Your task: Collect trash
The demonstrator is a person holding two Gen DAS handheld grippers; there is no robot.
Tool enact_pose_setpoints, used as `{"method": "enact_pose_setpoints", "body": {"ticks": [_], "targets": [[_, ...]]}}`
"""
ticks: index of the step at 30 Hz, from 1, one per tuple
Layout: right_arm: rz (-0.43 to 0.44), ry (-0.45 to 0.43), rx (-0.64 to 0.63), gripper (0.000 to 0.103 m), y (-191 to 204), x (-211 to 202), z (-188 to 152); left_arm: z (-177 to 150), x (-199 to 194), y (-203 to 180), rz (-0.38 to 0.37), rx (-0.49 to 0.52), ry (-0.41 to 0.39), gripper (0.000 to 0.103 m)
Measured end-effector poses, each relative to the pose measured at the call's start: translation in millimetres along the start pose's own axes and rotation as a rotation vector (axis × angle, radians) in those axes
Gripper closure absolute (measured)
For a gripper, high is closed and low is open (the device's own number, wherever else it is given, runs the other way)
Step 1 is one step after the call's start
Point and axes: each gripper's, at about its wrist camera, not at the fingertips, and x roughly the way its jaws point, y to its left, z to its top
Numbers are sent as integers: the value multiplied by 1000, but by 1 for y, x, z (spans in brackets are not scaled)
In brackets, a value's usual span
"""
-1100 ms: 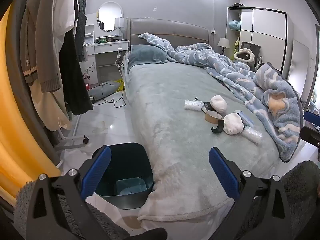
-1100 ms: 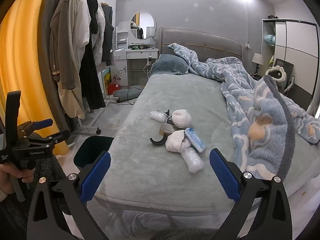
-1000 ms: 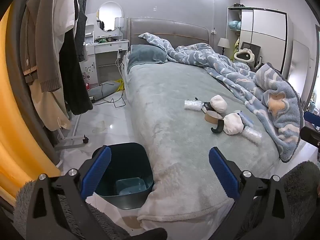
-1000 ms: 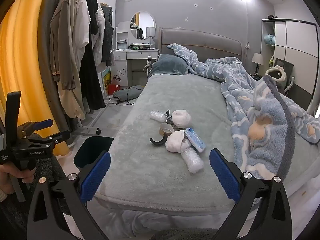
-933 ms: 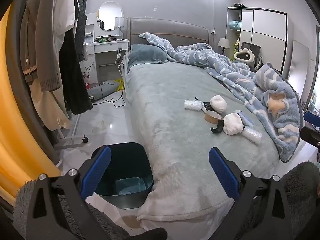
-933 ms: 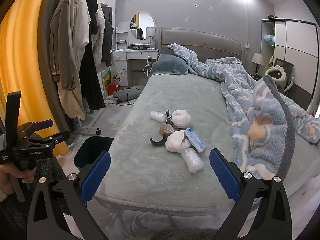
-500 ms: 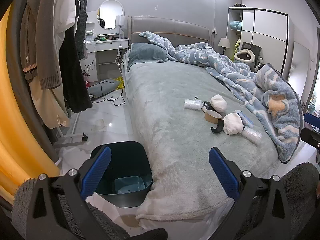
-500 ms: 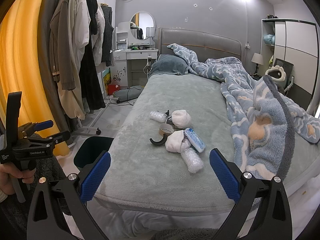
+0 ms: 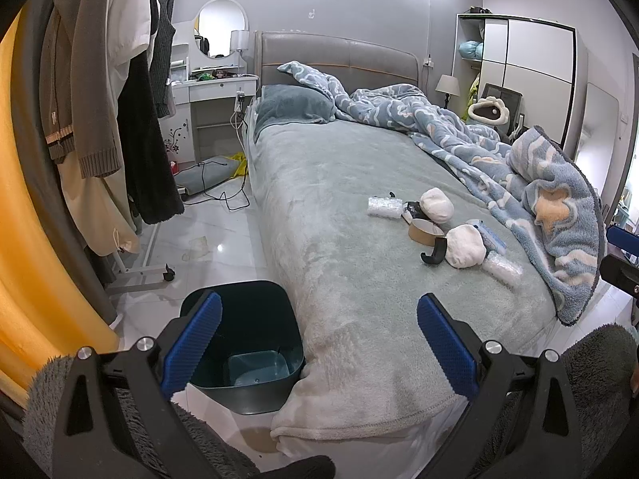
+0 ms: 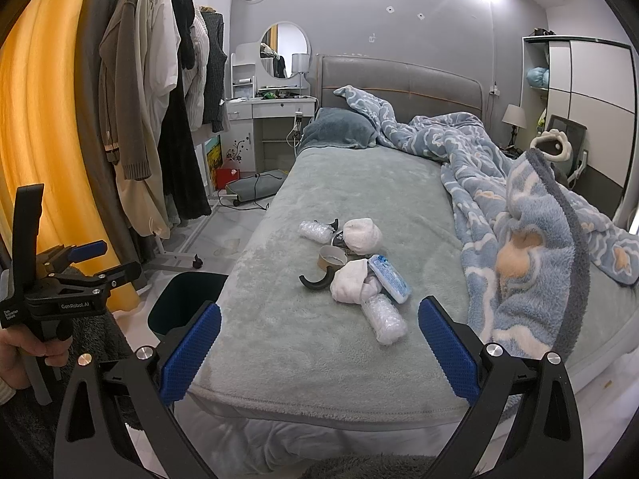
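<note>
A cluster of trash lies on the grey-green bed (image 10: 319, 343): two white wads (image 10: 361, 235) (image 10: 351, 285), two clear plastic wraps (image 10: 385, 319) (image 10: 315, 231), a blue-white packet (image 10: 389, 278), a brown tape roll (image 10: 331, 257) and a black curved piece (image 10: 317, 281). The same cluster shows in the left wrist view around the near white wad (image 9: 463, 246). A dark teal bin (image 9: 243, 343) stands on the floor at the bed's near left corner. My left gripper (image 9: 319, 343) is open and empty above the bin and bed corner. My right gripper (image 10: 319, 355) is open and empty, short of the trash.
A blue patterned blanket (image 10: 519, 215) is piled on the bed's right side. A clothes rack with coats (image 10: 159, 119) stands at the left on wheels. An orange curtain (image 10: 44, 139) hangs behind it. A white dressing table (image 10: 271, 107) and cables lie beyond.
The left wrist view has shifted slightly, with the bin and floor sliding a little. The right gripper has stayed still. Both grippers stay open.
</note>
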Motion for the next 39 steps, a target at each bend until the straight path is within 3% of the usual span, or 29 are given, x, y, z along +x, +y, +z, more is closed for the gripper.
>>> {"method": "enact_pose_setpoints", "body": {"ticks": [39], "targets": [[1, 5, 3, 3, 0, 3, -1, 0, 0, 1, 0, -4, 4, 3]]}}
